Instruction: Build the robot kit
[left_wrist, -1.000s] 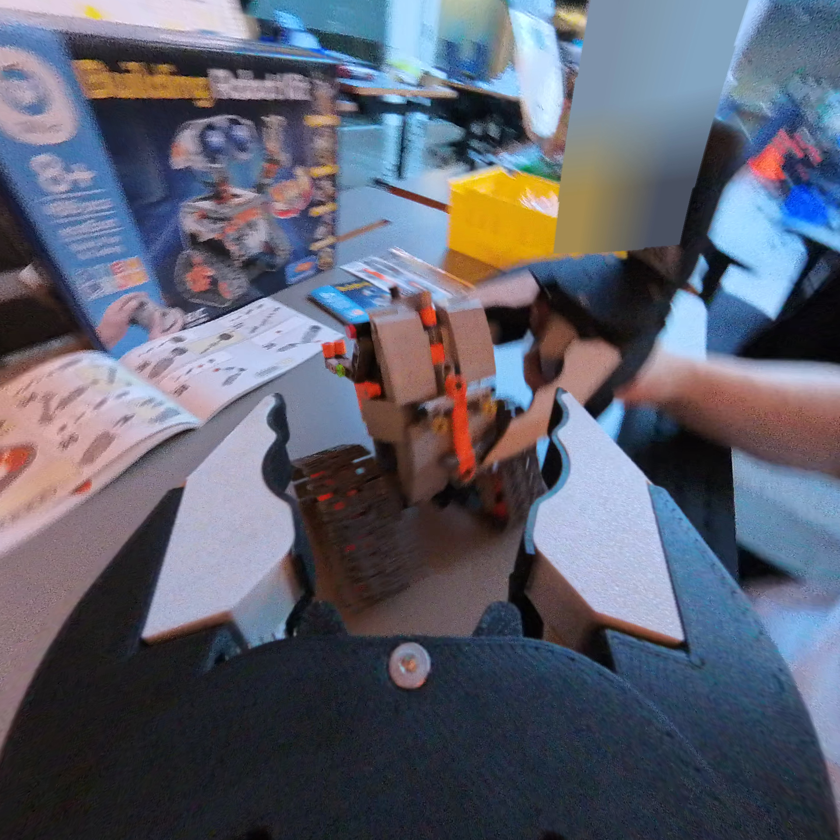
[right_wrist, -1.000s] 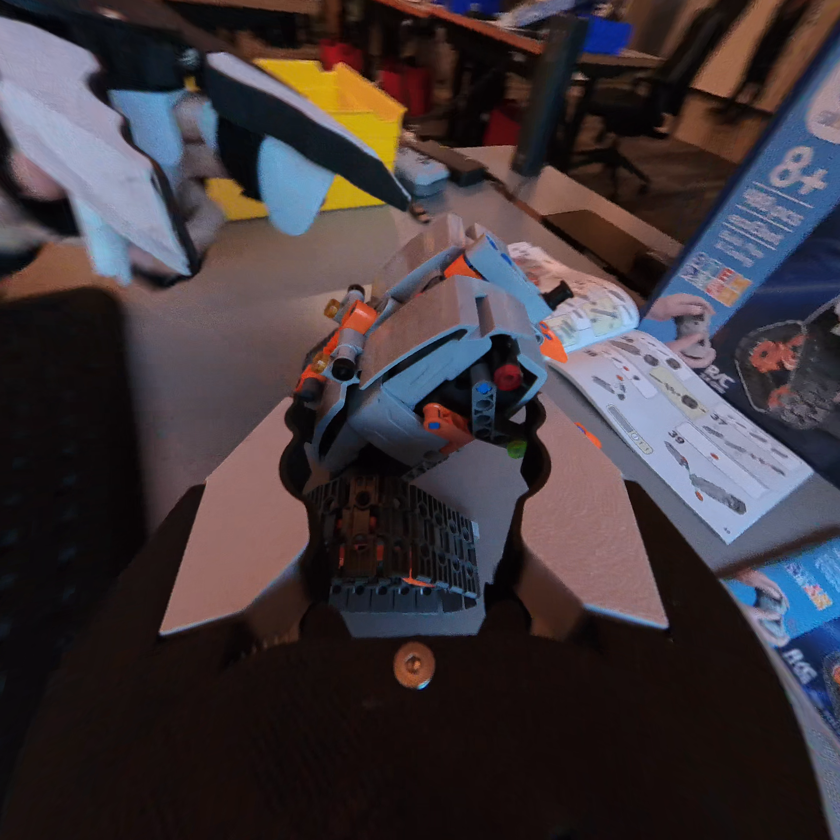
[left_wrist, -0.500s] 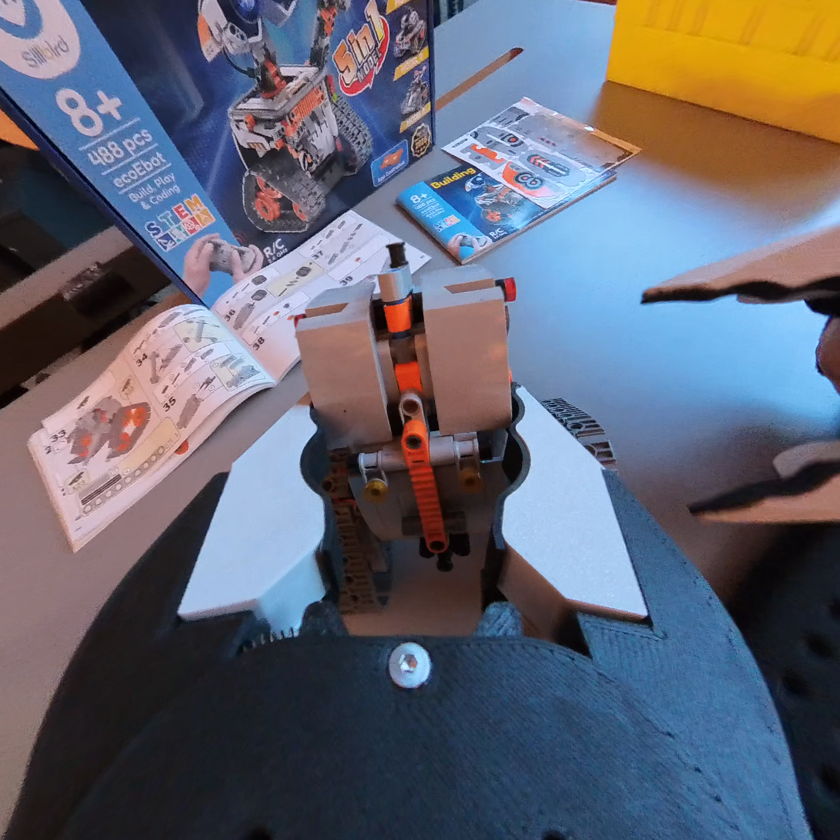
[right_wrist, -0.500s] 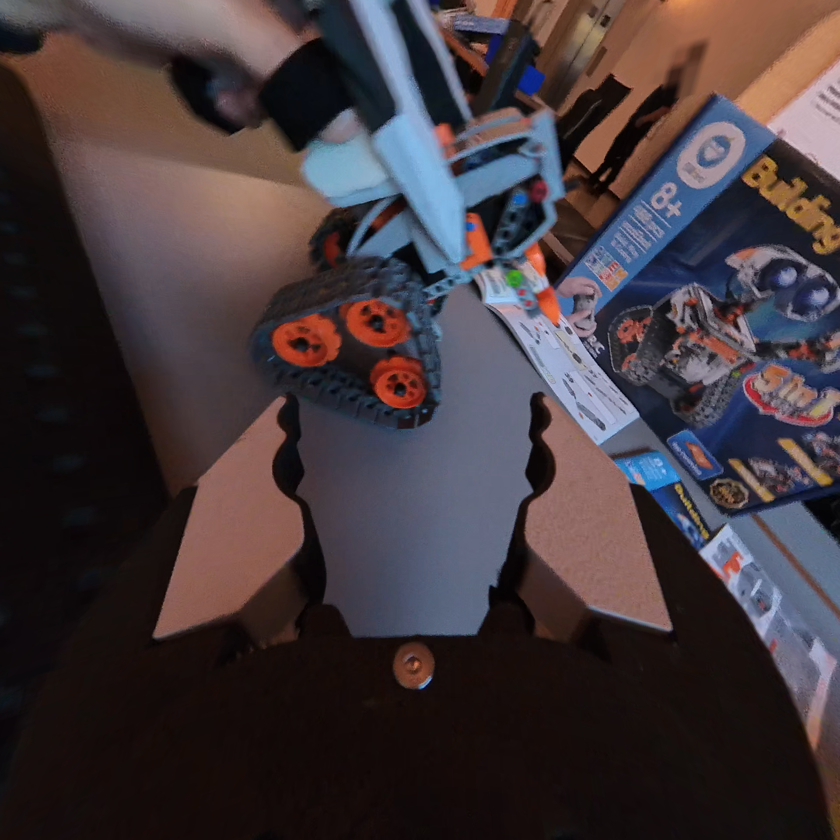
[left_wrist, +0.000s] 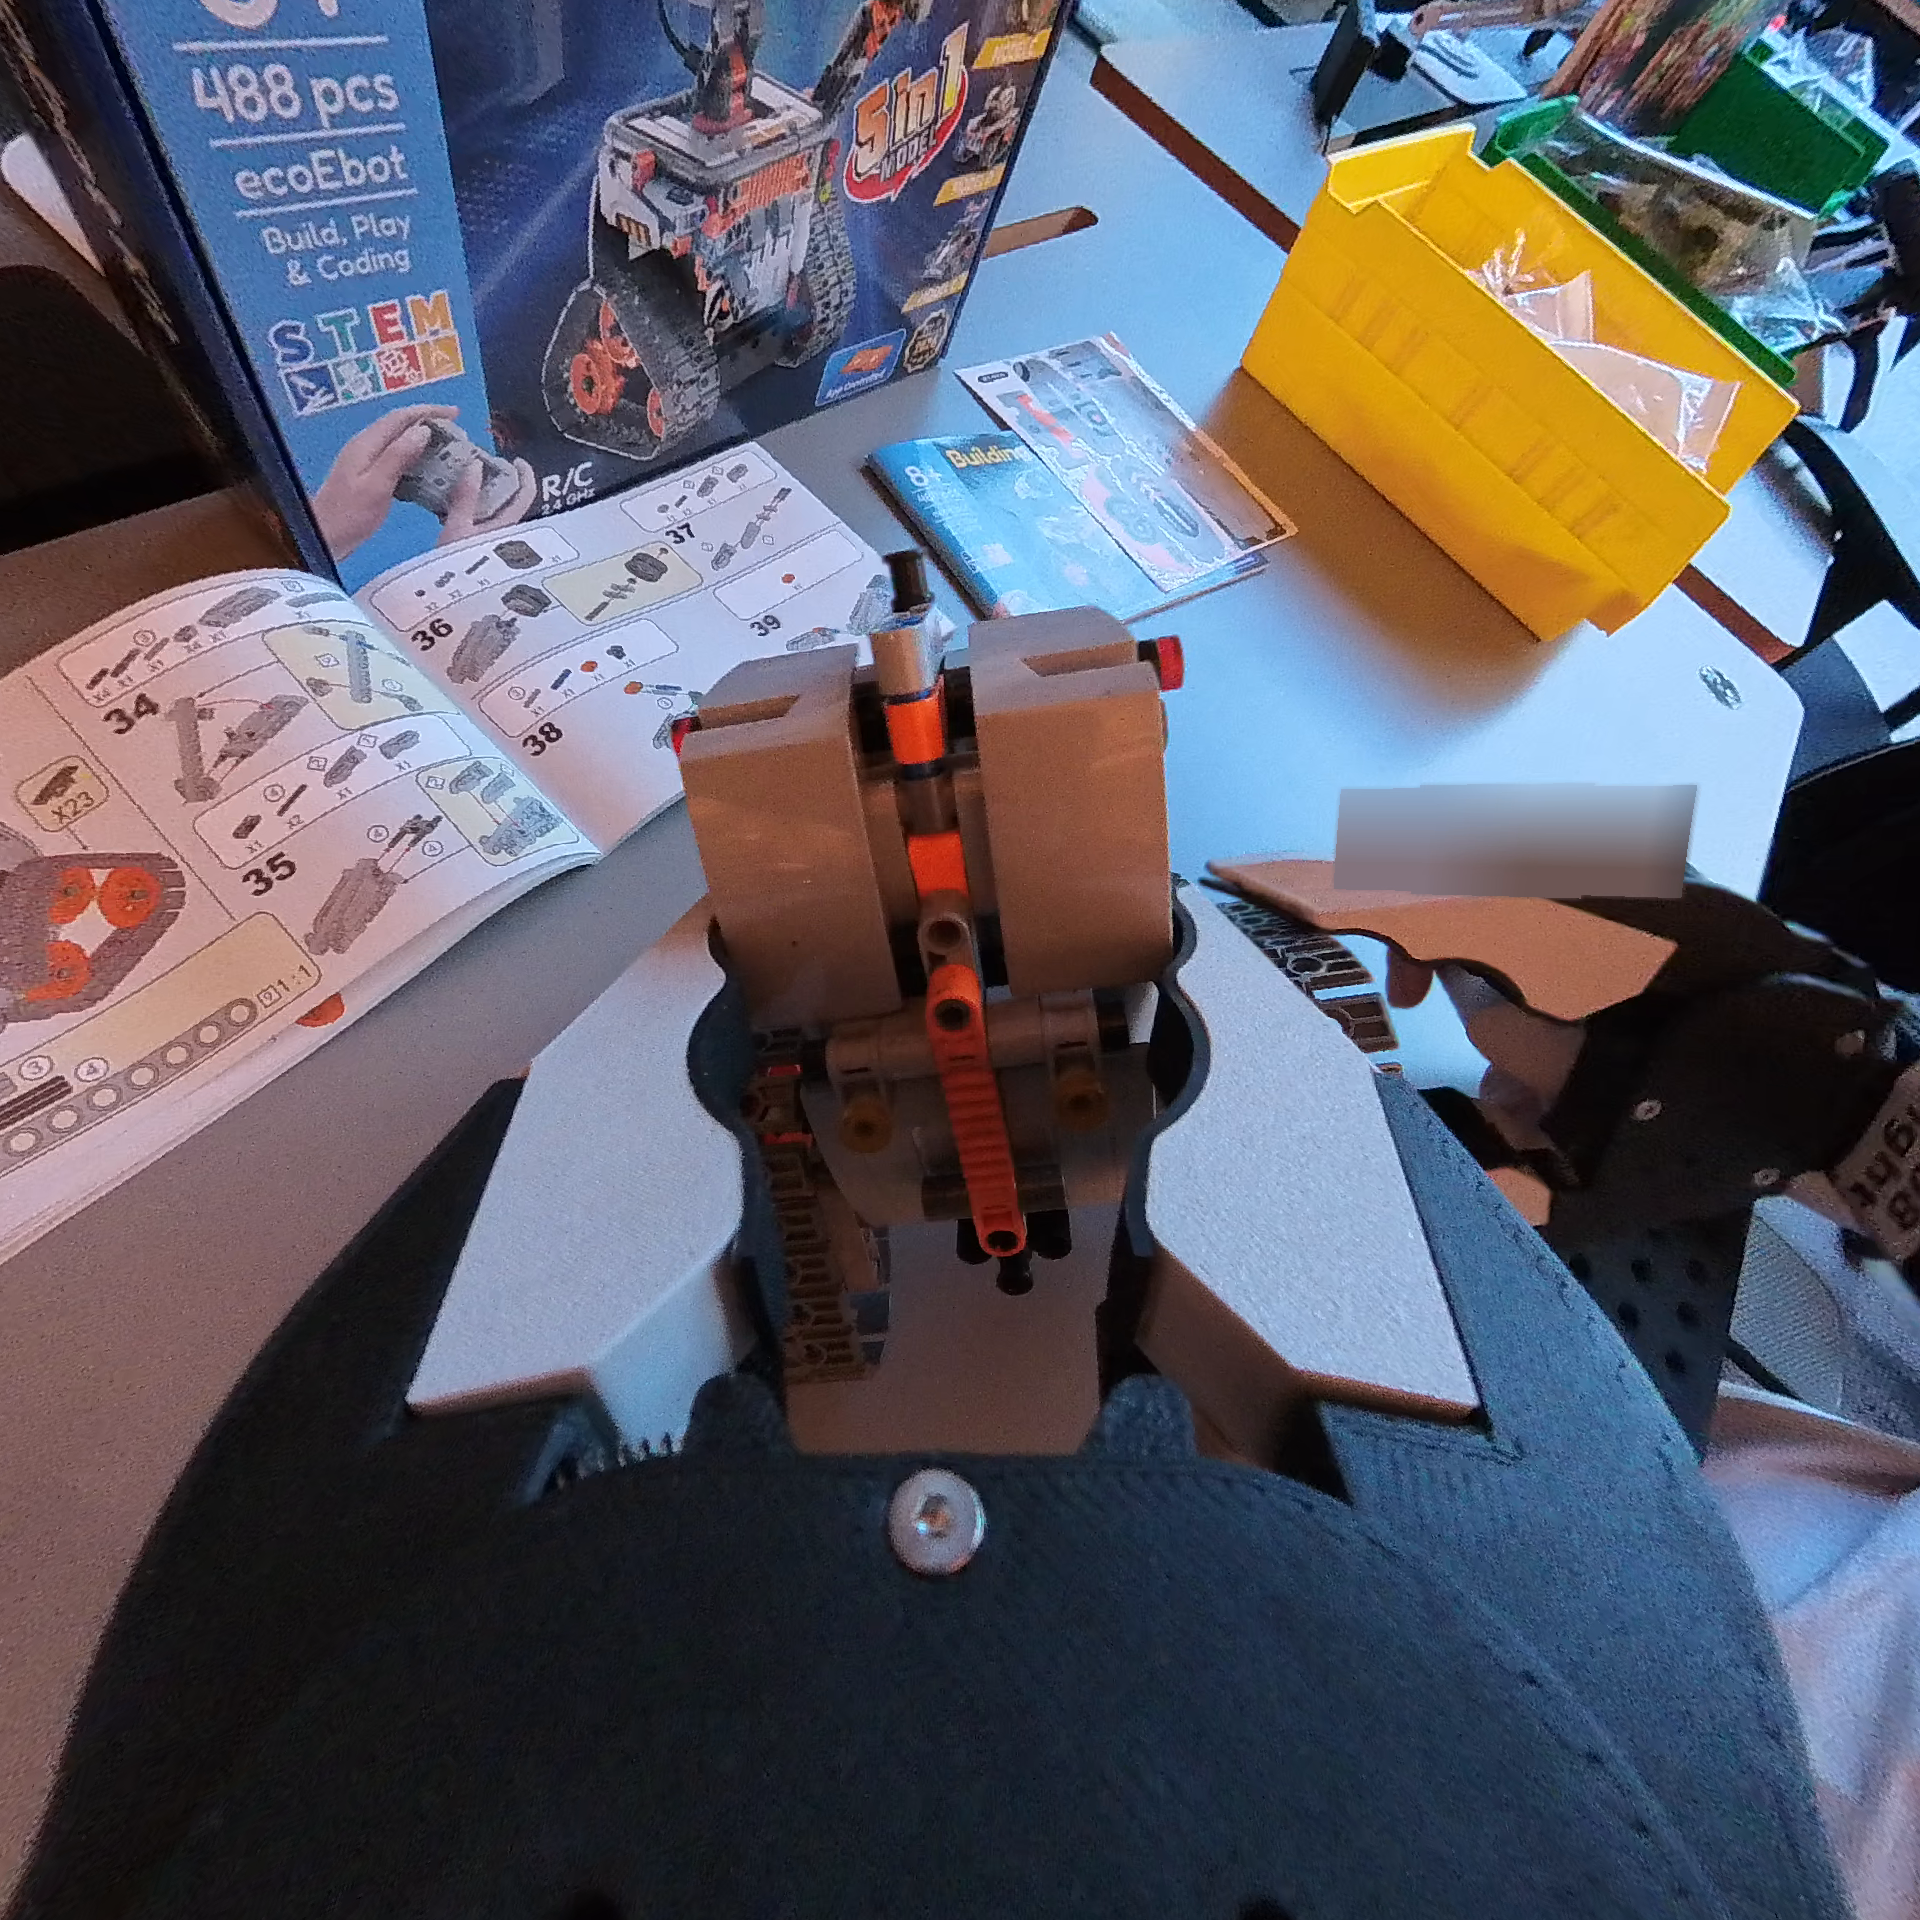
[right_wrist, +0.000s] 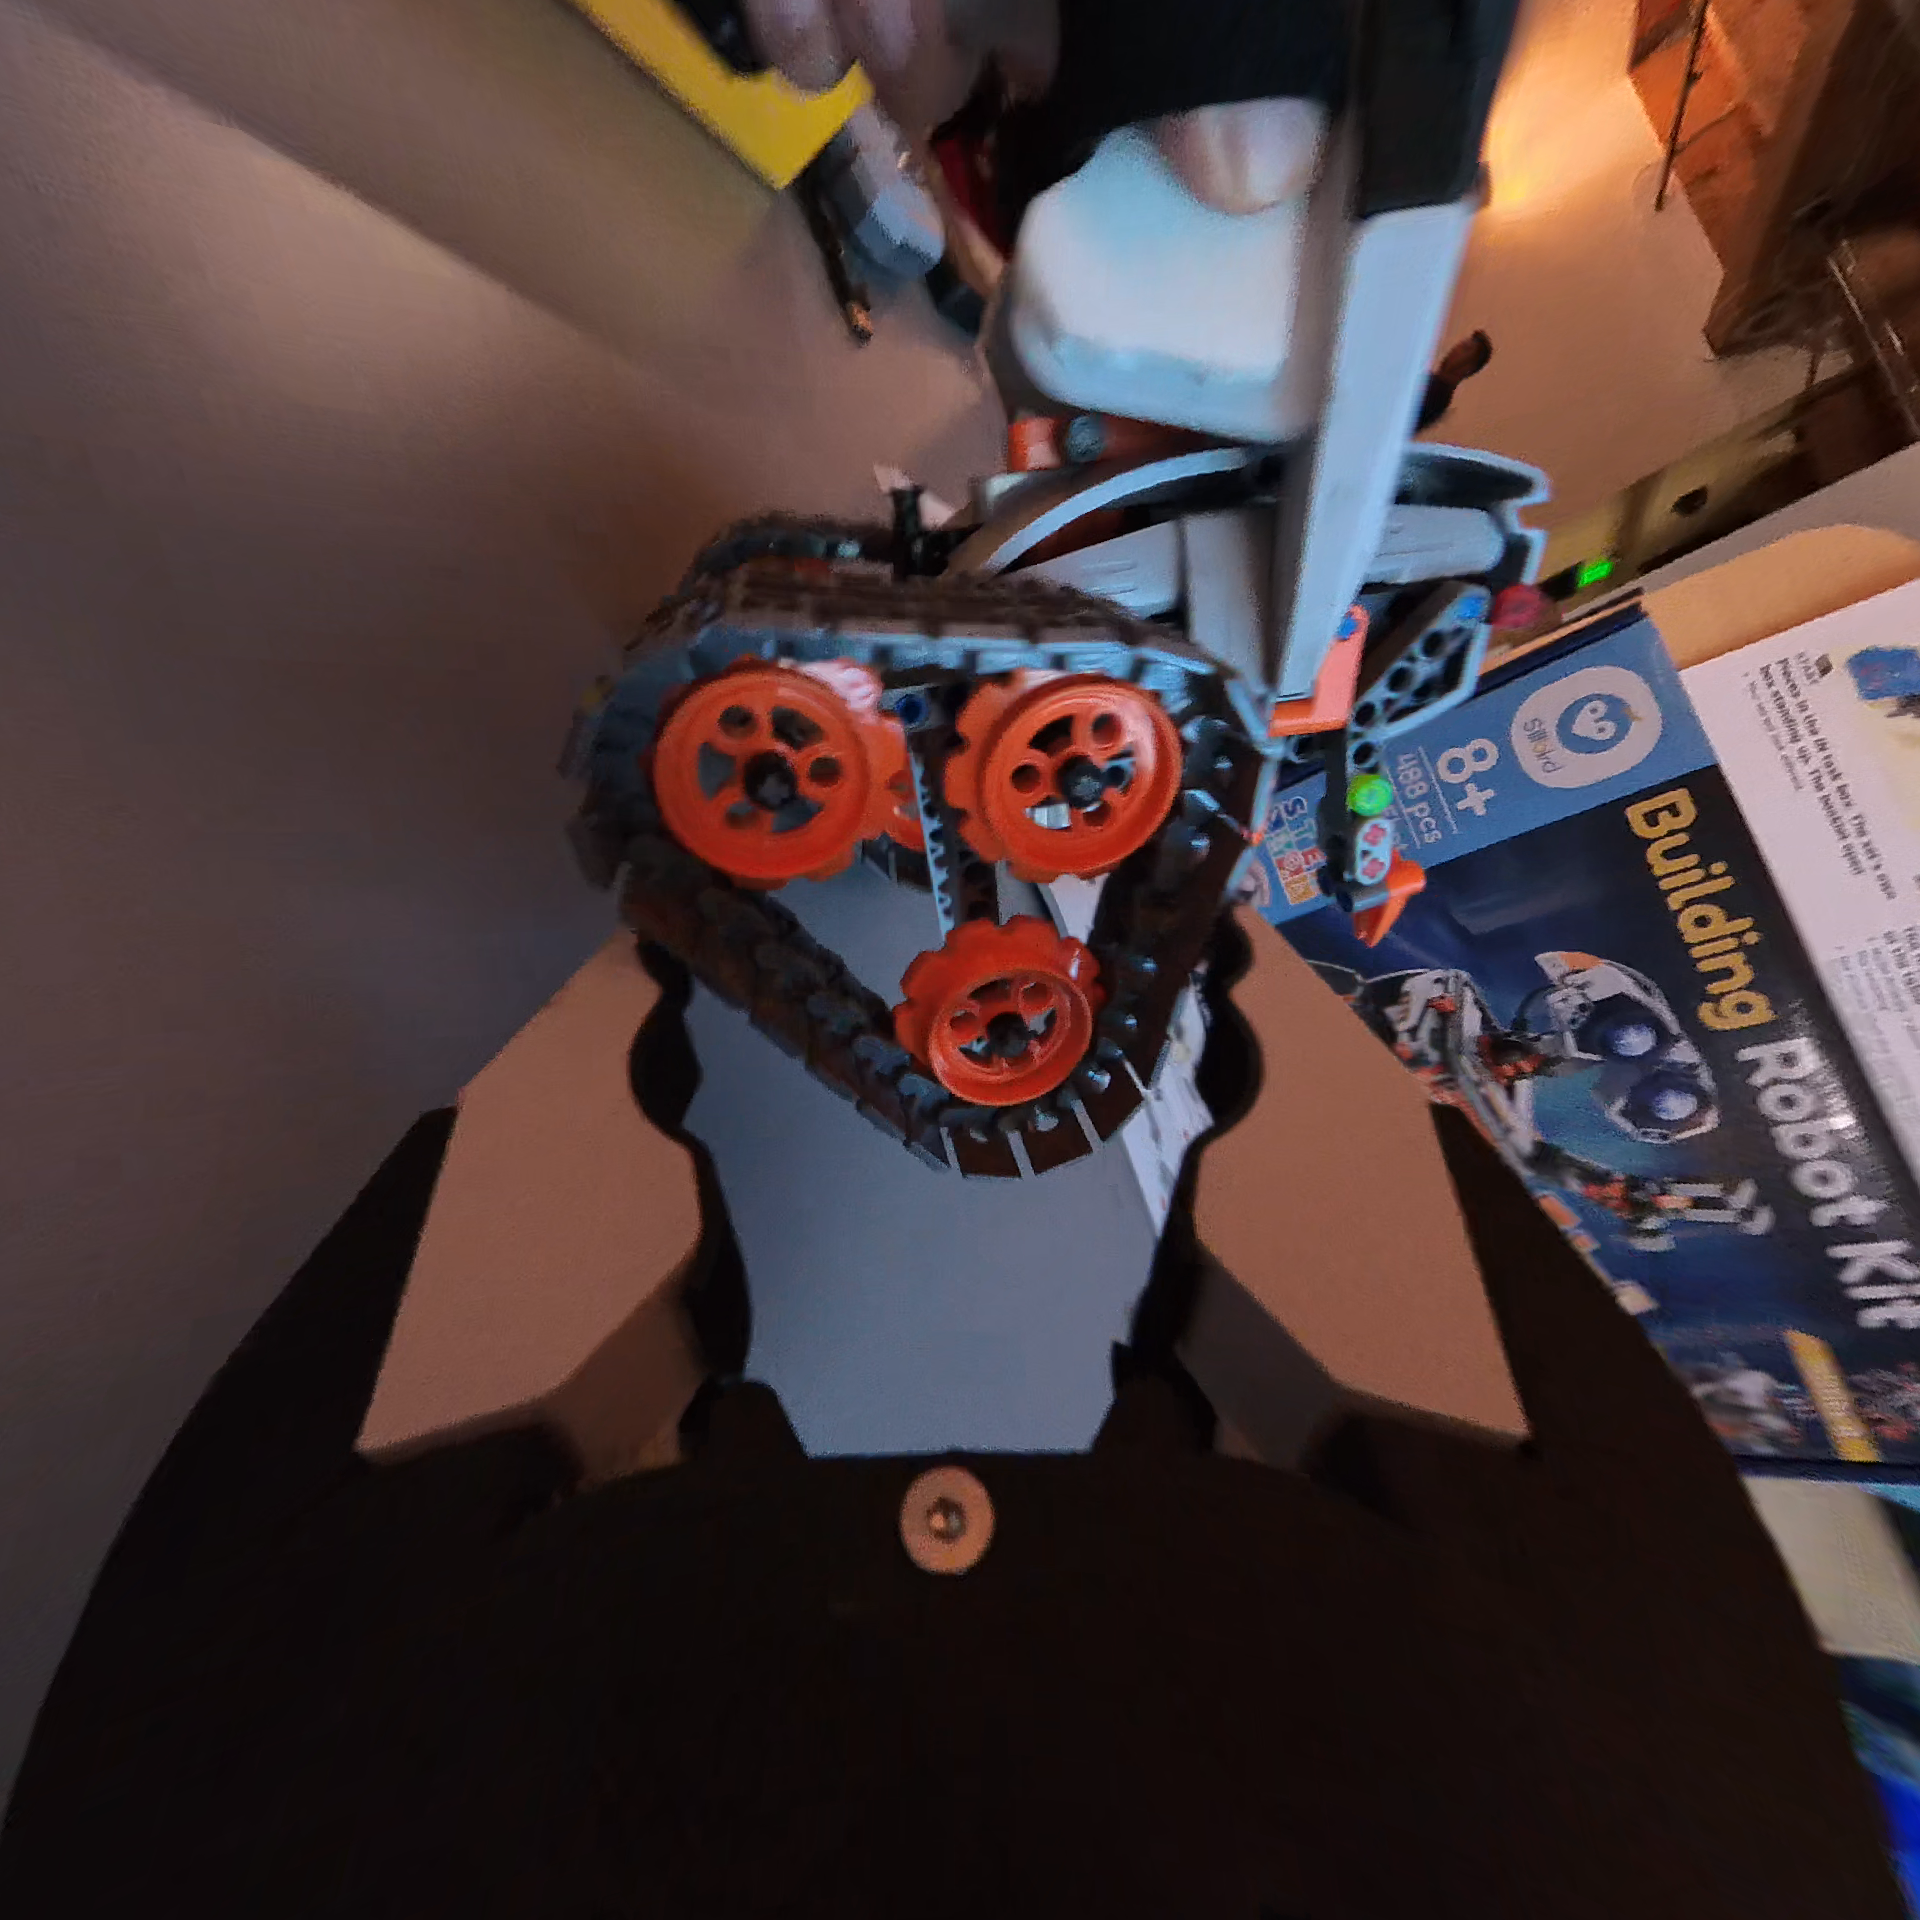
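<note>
Toy robot model (left_wrist: 925, 914) — grey panels, orange beam, dark tracks — sits clamped between the fingers of the left hand-held gripper (left_wrist: 940, 1049), held above the grey tabletop (left_wrist: 1455, 665). Left wrist view: an open instruction booklet (left_wrist: 312, 758) lies to the left, with a blue kit box (left_wrist: 582, 239) standing behind it. A closed blue booklet (left_wrist: 1049, 530) and a sticker sheet (left_wrist: 1132, 457) lie beyond the model; a yellow bin (left_wrist: 1475, 416) stands at the far right. The right hand-held gripper (left_wrist: 1475, 966) is just beside the model's right track.

Right wrist view: the right hand-held gripper (right_wrist: 940, 1049) is spread wide and holds nothing. The model's triangular track (right_wrist: 894, 883), with three orange wheels, hangs just ahead of its fingertips — contact cannot be told. The left hand-held gripper (right_wrist: 1288, 343) grips the model's body from above. The kit box (right_wrist: 1621, 1039) lies to the right.
</note>
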